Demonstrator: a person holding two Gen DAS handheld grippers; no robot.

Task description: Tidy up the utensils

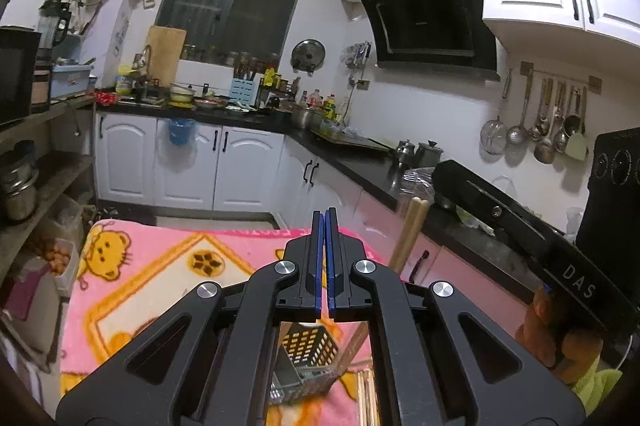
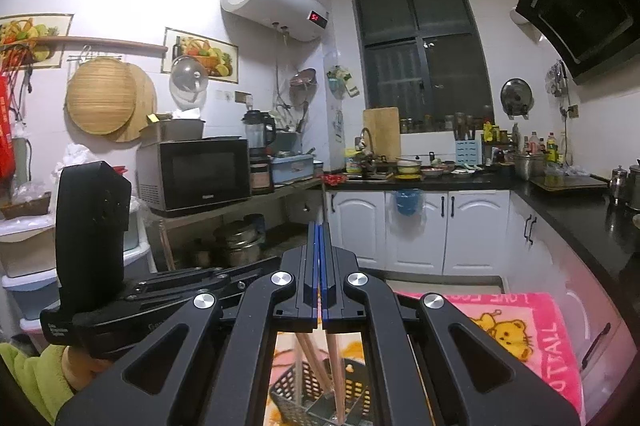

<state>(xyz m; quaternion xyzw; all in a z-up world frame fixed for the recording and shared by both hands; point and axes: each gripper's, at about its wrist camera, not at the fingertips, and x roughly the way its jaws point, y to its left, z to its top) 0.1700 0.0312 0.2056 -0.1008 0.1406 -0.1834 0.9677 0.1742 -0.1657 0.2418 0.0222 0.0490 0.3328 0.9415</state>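
Observation:
My left gripper [image 1: 325,212] is shut and holds nothing, raised above the pink blanket [image 1: 160,266]. Below it, through the gap in its frame, lies a black perforated utensil basket [image 1: 308,350] with wooden chopsticks [image 1: 366,394] beside it. A pair of wooden chopsticks [image 1: 408,234] stands upright just right of its fingers. My right gripper [image 2: 320,226] is shut with nothing seen between its pads. Under it the same black basket [image 2: 296,390] holds several wooden chopsticks [image 2: 320,366] leaning upright. The other gripper's body [image 2: 92,226] shows at the left of the right wrist view.
The pink cartoon blanket [image 2: 520,334] covers the table. White cabinets [image 1: 180,166] with a black countertop [image 1: 360,162] run along the back and right. A microwave [image 2: 196,174] sits on a shelf at left. Ladles [image 1: 540,122] hang on the right wall.

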